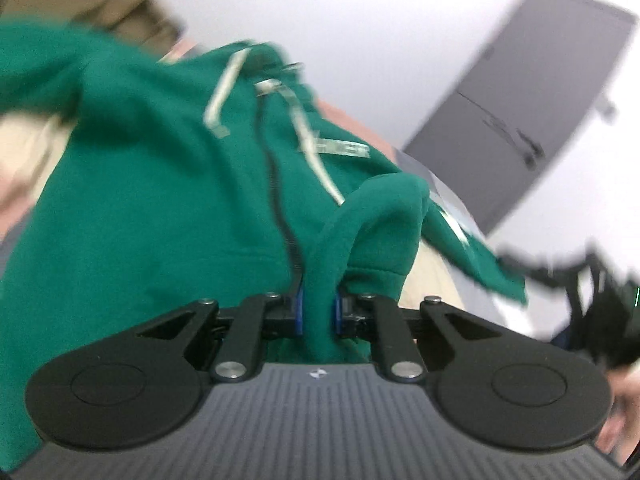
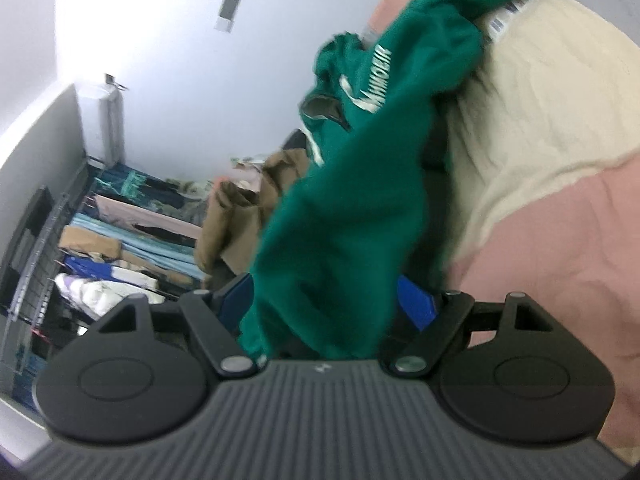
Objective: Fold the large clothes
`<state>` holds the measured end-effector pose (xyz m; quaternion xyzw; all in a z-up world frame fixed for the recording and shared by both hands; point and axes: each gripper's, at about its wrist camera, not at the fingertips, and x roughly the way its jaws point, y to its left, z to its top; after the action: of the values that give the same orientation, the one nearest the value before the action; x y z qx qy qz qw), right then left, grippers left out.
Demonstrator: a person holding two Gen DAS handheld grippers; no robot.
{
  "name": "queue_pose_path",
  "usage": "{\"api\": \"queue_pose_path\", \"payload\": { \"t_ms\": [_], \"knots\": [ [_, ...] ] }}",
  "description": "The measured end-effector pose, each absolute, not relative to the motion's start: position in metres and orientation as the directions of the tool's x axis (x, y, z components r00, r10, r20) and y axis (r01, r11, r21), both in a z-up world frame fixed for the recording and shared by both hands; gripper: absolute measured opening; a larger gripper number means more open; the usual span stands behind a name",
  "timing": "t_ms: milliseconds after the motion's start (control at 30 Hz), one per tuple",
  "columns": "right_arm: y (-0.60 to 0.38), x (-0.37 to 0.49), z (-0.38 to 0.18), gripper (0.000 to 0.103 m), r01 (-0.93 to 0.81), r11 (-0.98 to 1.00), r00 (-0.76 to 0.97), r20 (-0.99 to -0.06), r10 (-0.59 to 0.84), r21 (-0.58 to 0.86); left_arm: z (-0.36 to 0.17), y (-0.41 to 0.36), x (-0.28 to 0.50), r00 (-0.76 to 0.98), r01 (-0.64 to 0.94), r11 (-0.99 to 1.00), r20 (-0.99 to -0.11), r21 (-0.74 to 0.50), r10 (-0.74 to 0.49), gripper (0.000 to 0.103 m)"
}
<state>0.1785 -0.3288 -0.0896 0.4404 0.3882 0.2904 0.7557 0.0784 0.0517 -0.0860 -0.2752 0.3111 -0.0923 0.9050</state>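
Draping over pink-and-cream bedding (image 2: 560, 220): green hoodie (image 1: 160, 200) | left gripper (image 1: 319, 312) jaws nearly together, pinching a hoodie fold | right gripper (image 2: 328, 304) jaws spread wide, hoodie fabric bunched between, both tilted downward.

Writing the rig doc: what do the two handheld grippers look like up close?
Both match. The left gripper and right gripper each have a dark grey ribbed body with a small white logo, two round black discs at the sides, black linkage arms with silver pivot pins, and blue pads on the jaws. No cables or sleeves show.
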Motion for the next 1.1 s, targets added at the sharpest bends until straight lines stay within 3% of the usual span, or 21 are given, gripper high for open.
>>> {"api": "queue_pose_path", "payload": {
  "t_ms": [133,367,467,500,567,600,700,867,1000,1100],
  "knots": [
    [-0.313,0.187,-0.105,0.081,-0.057,0.503,0.486,-0.417,0.768,0.862,-0.102,0.077,0.088,0.776,-0.092,0.744,-0.516,-0.661,-0.363,0.015],
    [-0.277,0.214,-0.129,0.080,-0.046,0.556,0.421,-0.489,0.764,0.830,-0.109,0.083,0.097,0.763,-0.120,0.701,-0.518,-0.702,-0.388,0.016],
    [-0.261,0.219,-0.145,0.074,-0.014,0.562,0.387,-0.513,0.766,0.827,-0.110,0.083,0.095,0.762,-0.120,0.697,-0.516,-0.707,-0.392,0.017],
    [-0.255,0.218,-0.144,0.060,-0.042,0.572,0.385,-0.515,0.766,0.819,-0.109,0.083,0.095,0.762,-0.118,0.701,-0.517,-0.703,-0.391,0.017],
    [-0.247,0.213,-0.129,0.044,-0.126,0.641,0.413,-0.548,0.728,0.757,-0.107,0.083,0.090,0.759,-0.102,0.697,-0.508,-0.710,-0.406,0.022],
    [-0.245,0.210,-0.120,0.032,-0.171,0.668,0.427,-0.557,0.712,0.724,-0.105,0.084,0.088,0.760,-0.094,0.686,-0.497,-0.722,-0.419,0.030],
    [-0.259,0.193,-0.091,0.027,-0.206,0.700,0.500,-0.542,0.676,0.684,-0.095,0.087,0.082,0.778,-0.055,0.667,-0.451,-0.743,-0.438,0.060],
    [-0.311,0.163,-0.043,0.023,-0.206,0.720,0.588,-0.504,0.633,0.662,-0.078,0.081,0.071,0.758,0.109,0.631,-0.346,-0.768,-0.552,0.066],
    [-0.343,0.151,-0.011,0.021,-0.195,0.801,0.599,-0.578,0.555,0.567,-0.068,0.070,0.070,0.710,0.243,0.568,-0.255,-0.786,-0.657,0.069],
    [-0.368,0.147,0.003,0.020,-0.169,0.852,0.583,-0.647,0.492,0.495,-0.064,0.058,0.068,0.684,0.289,0.565,-0.246,-0.772,-0.687,0.070]
  ]
}}
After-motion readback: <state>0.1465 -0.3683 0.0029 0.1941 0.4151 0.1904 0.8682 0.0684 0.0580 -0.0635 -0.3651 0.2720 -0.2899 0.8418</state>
